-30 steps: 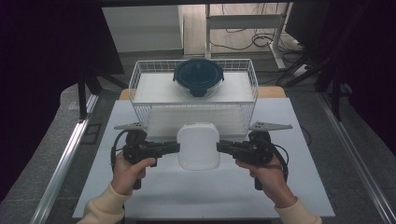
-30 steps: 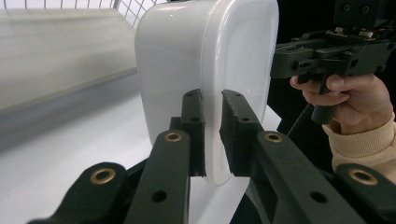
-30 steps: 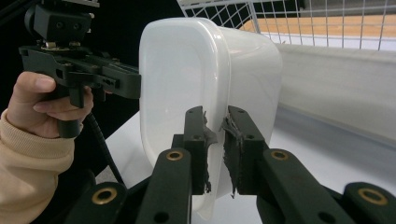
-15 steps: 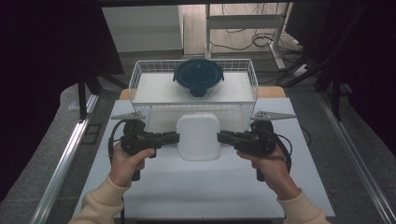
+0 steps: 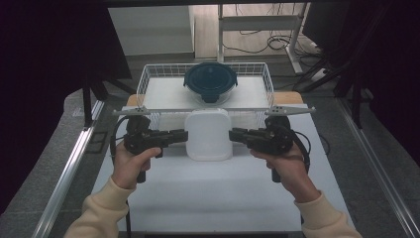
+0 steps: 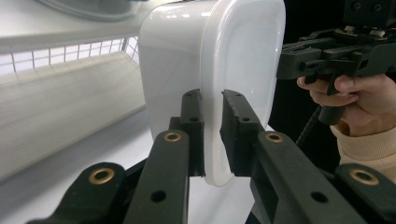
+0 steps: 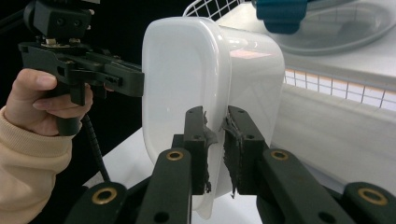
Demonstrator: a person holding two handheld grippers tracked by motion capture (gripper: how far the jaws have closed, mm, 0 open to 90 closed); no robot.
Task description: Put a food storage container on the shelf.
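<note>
A white, rounded plastic container hangs above the white table, held by its flat rim from both sides. My left gripper is shut on the rim at the container's left edge. In the left gripper view my left gripper has the thin rim pinched between its pads, with the container standing on edge. My right gripper is shut on the opposite edge. In the right gripper view my right gripper clamps the rim of the container just as tightly.
A white wire basket stands right behind the container at the far end of the table. Inside it sits a glass bowl with a dark blue lid. Metal rails run along both sides of the table.
Both hands have risen with the white container between them, bringing it up and closer to the basket's front wall. Both grips are unchanged.
</note>
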